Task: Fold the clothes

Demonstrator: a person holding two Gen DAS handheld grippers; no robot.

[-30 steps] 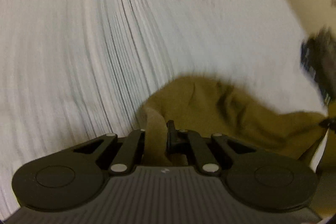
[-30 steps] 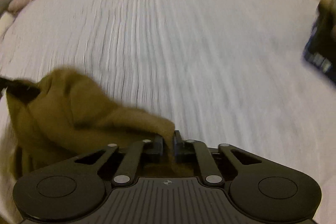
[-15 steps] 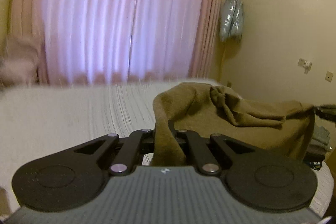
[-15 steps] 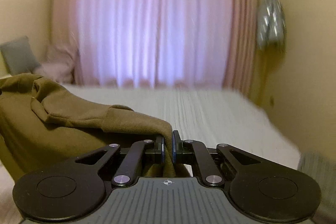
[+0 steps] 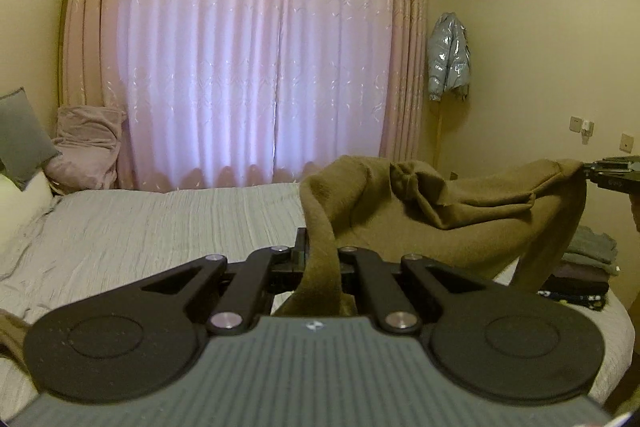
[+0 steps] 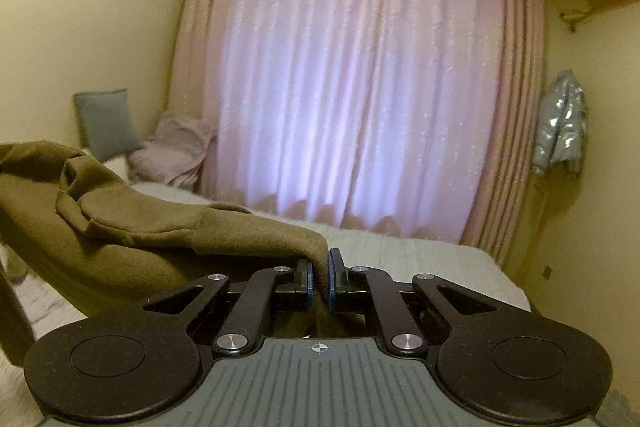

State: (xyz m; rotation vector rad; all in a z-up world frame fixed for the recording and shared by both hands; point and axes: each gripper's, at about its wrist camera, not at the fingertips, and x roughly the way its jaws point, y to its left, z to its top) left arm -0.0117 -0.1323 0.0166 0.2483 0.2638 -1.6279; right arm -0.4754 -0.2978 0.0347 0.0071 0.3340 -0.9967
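You have swung both grippers up since a second ago: then they looked down on the bedcover, now they face the pink curtain (image 5: 256,59) across the room, and the motion blur has gone. Your left gripper (image 5: 319,255) has its jaws closed on a strip of the olive-brown garment (image 5: 420,223), which runs down between the fingers toward the camera. From there the cloth rises and stretches away to your right, sagging in the middle with a bunched fold on top, above the bed (image 5: 140,227). Its far corner is held by your right gripper (image 5: 612,173), seen at the right edge of the left wrist view. In the right wrist view, the right gripper (image 6: 319,281) has its jaws pinched tight on the garment (image 6: 120,239) edge, and the cloth spreads off to your left, hanging clear of the bed (image 6: 420,259) beneath. A pile of folded clothes (image 5: 580,271) sits on the bed near its right edge, below the held cloth. A silver jacket (image 5: 447,57) hangs by the wall beside the curtain.
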